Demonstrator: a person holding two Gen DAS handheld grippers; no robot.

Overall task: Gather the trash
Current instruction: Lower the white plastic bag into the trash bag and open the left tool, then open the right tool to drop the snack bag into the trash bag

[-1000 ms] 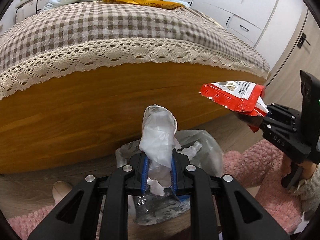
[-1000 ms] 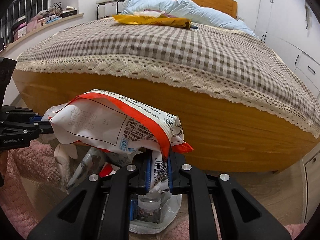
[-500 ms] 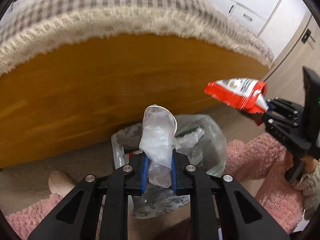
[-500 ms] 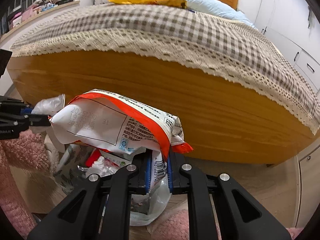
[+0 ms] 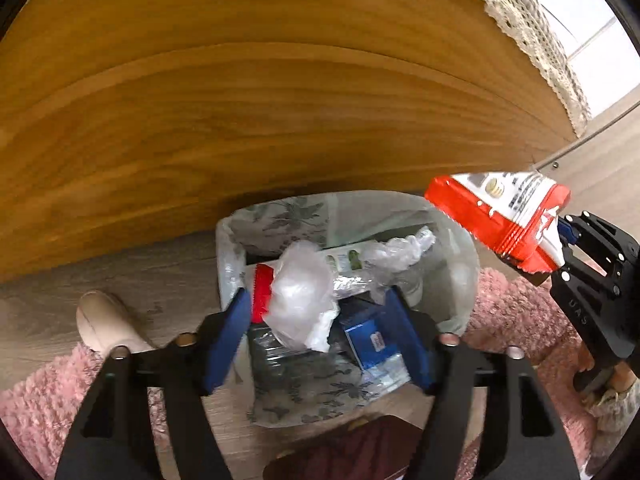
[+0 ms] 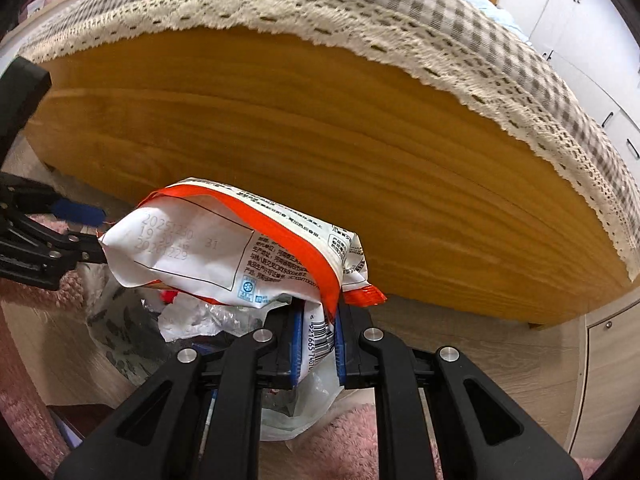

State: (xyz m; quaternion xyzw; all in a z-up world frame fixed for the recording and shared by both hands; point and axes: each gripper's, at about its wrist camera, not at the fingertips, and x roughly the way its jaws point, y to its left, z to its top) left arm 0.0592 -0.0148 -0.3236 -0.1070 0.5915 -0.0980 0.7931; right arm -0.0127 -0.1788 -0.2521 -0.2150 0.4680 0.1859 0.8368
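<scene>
Red-and-white snack bag, blue-padded black claw, grey floral bin liner, pink rug.

My view fills with the wooden bed frame. Over it hangs a checked bedspread with a cream lace edge. Below the frame lies pale wood-look floor; white cupboards stand right of it.

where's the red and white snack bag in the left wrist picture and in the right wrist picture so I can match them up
Left wrist view: the red and white snack bag sits at the right edge, pinched by the right gripper, above the trash bag's rim.
Right wrist view: the bag fills the centre, clamped just above the camera.
Shared landmark: the wooden bed frame behind it.
</scene>
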